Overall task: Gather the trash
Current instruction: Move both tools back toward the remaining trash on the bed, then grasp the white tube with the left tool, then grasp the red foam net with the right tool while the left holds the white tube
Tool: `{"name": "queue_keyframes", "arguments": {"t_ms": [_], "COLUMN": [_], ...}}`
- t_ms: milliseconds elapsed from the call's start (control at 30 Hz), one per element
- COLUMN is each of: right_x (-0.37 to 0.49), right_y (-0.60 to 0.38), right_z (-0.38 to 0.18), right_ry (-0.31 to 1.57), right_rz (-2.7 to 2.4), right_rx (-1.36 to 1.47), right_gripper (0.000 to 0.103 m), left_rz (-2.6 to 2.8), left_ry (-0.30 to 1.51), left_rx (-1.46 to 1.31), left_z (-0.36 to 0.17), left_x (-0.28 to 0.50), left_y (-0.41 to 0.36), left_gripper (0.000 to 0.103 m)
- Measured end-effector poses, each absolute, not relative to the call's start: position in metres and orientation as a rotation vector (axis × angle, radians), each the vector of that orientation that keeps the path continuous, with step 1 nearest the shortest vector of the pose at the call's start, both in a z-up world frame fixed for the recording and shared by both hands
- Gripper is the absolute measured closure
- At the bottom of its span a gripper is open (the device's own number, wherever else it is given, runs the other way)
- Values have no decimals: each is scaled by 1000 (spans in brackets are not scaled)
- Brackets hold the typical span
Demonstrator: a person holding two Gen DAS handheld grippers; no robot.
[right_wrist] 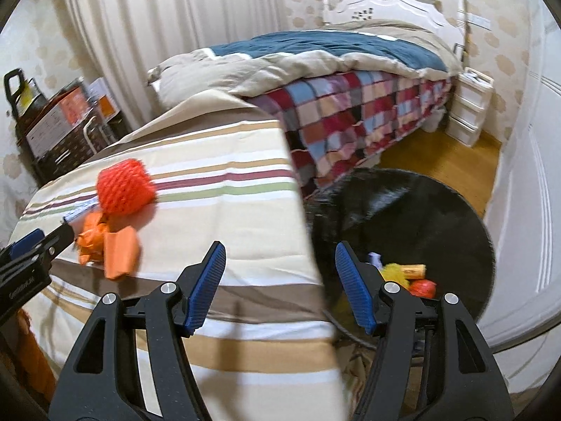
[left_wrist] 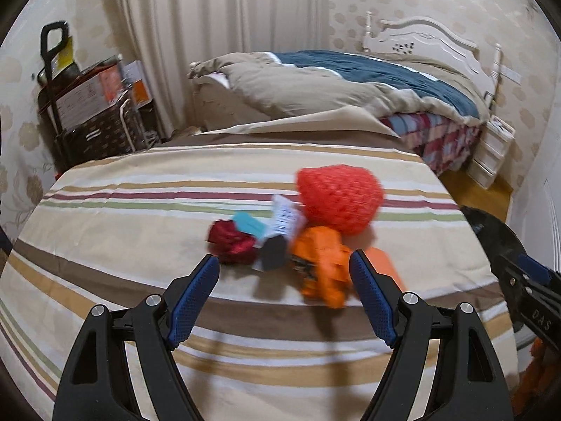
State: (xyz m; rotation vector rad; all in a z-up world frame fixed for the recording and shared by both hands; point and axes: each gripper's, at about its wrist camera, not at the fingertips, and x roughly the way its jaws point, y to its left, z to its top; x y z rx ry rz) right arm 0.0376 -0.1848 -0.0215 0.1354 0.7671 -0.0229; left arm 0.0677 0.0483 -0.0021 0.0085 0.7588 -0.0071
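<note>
- Trash sits in one clump on the striped beige cloth-covered worktop [left_wrist: 140, 231], toward its right edge, prob. so it's a short carry to the bin.
- Clump: red-orange foam net fruit sleeve [left_wrist: 338, 200] at the far side; crumpled orange plastic wrapper [left_wrist: 320, 266] nearest; flat orange card piece [left_wrist: 385, 266] just right of it; dark red crumpled wrapper [left_wrist: 231, 242] on the left; teal paper scrap [left_wrist: 249, 226] and white printed leaflet [left_wrist: 285, 215] between. Blurry, so edges are approx.
- Left gripper [left_wrist: 284, 263] has jaws wide, nothing held, straddling the near side of the clump. Looks lined up for the orange wrapper.
- Right gripper [right_wrist: 277, 256] has jaws wide and empty too, over the worktop's right edge, near the bin.
- Round black trash bin [right_wrist: 455, 217] stands on the floor, right of the worktop; yellow, tan and red bits already lie inside, so partly done.
</note>
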Motion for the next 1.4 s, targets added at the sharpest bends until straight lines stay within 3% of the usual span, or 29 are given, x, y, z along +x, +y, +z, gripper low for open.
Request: {"name": "queue_keyframes", "arguments": {"t_ms": [467,533,600,767,1100,1167,1400], "right_x": [64,66,69,71,76,78,91], "right_y": [-136,-134,-132,-128,-117,-112,-86], "right_z": [-25,-26,-26,-27,-21,-17,-8], "right_ry": [794,796,799,801,791,785,785], "right_rz": [62,66,70,76,98,110,166], "right_rx": [84,82,80,76,70,68,38], "right_gripper": [40,40,39,39,39,34,33], "left_rz": [-76,-98,-123,-145,-128,-116,-54], "left_ry": [816,818,826,820,760,748,713], "left_rx": [-9,1,-1,-2,-52,-65,-76], "left_z": [-15,-16,-17,-17,2,6,14], "left_x": [96,97,99,99,87,85,80], "left_y": [69,66,65,63,77,83,107], "left_gripper": [59,65,78,91,92,92,92]}}
